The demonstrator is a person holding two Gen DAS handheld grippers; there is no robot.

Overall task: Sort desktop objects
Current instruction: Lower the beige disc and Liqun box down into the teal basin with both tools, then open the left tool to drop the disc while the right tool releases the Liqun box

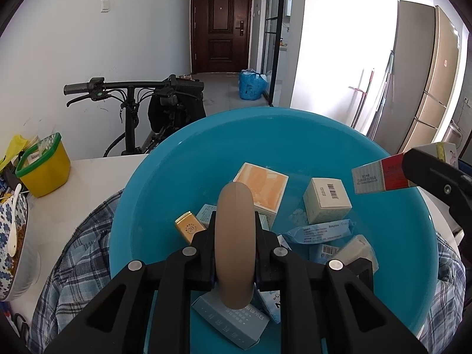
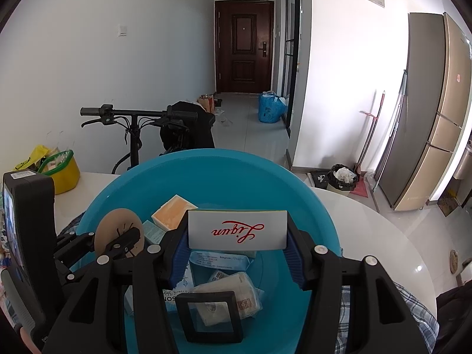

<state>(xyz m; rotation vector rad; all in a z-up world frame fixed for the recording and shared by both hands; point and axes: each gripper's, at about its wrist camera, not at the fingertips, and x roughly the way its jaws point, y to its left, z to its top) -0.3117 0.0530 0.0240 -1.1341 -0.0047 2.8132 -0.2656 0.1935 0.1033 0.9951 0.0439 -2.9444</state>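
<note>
A blue plastic basin (image 1: 206, 147) (image 2: 206, 171) holds several small boxes and packets, among them an orange-topped box (image 1: 262, 185) (image 2: 172, 211) and a white barcode box (image 1: 326, 199). My left gripper (image 1: 234, 233) is shut on a tan round disc (image 1: 234, 242) held edge-on over the basin; the right wrist view shows that disc (image 2: 118, 230) at the left. My right gripper (image 2: 237, 233) is shut on a white box with red script (image 2: 237, 230). In the left wrist view that box (image 1: 383, 175) hangs above the basin's right rim.
The basin rests on a plaid cloth (image 1: 79, 250) on a white table (image 1: 88, 177). A yellow tub (image 1: 44, 168), a patterned bowl with a spoon (image 1: 11, 236) and a black frame (image 2: 209, 315) are nearby. A bicycle (image 1: 132, 94) stands behind.
</note>
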